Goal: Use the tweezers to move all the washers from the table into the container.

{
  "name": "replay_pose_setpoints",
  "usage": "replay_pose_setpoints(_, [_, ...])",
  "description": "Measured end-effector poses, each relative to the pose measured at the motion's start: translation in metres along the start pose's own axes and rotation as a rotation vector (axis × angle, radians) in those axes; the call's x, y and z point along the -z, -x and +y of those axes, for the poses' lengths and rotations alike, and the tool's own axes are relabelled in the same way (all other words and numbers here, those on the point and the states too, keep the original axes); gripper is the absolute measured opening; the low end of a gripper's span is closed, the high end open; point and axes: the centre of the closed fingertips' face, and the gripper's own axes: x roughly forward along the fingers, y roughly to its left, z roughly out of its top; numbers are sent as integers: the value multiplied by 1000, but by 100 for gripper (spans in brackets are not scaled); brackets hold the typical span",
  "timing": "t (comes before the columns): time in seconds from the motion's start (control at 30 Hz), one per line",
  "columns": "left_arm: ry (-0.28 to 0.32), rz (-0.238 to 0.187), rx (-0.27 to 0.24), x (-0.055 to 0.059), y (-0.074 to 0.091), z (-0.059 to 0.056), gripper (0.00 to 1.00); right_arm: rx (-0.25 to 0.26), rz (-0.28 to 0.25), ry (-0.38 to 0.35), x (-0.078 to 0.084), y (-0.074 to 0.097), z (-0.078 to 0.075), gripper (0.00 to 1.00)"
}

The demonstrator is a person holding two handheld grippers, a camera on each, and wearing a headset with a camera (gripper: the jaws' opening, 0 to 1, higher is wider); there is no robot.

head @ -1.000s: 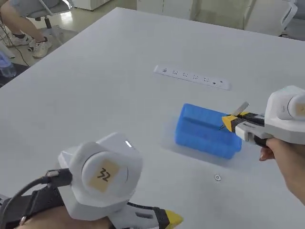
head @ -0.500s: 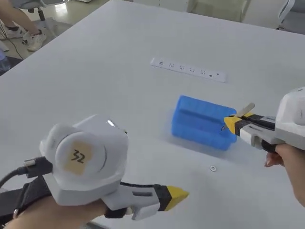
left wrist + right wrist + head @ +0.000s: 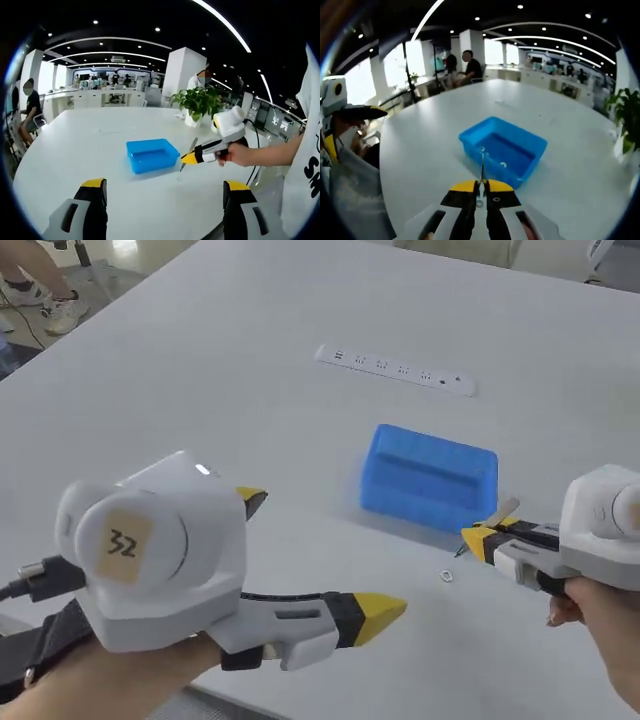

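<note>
While the right hand-held gripper [image 3: 478,538] hangs low over the desk [image 3: 250,390], its jaws are pinched shut on the tweezers [image 3: 505,508], which jut forward and down from between the yellow tips. The tweezers' point sits close over the desk surface, between the blue container [image 3: 430,478] and a loose washer [image 3: 447,576]. It is near that washer, but apart from it as far as the head view shows. Whether the fine tips grip anything is too small to tell.

The loose washer lies flat on the desk just in front of the container's near wall. The container stands open side up. In the right gripper view the tweezers [image 3: 482,170] point toward the container [image 3: 502,150], and two washers [image 3: 503,164] lie on its floor.

The left hand-held gripper [image 3: 320,554] is held to the left of the container, well apart from it. Its jaws are spread wide and hold nothing. Its own view shows both jaws far apart at the bottom, with the container [image 3: 150,154] and the right hand-held gripper [image 3: 187,159] beyond them.

A white power strip [image 3: 395,370] lies on the desk behind the container, apart from it. A potted plant [image 3: 200,102] stands at the desk's far side.
</note>
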Motion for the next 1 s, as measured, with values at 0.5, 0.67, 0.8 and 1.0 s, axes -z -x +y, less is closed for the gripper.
replay_pose_setpoints(0.5, [9,13,14,3,-4,-4,99,-4,34,0,16,-14,-10,3])
replay_pose_setpoints(0.67, [-5,24,11,4,-5,-4,99,2,55,16,23,-19,-15,3])
replay_pose_setpoints(0.8, [-12,34,7,6,-6,-3,99,2,38,-5,23,-20,-16,3])
replay_pose_setpoints(1.0, [-16,48,8,10,-8,-3,99,9,24,7,26,-22,-16,3])
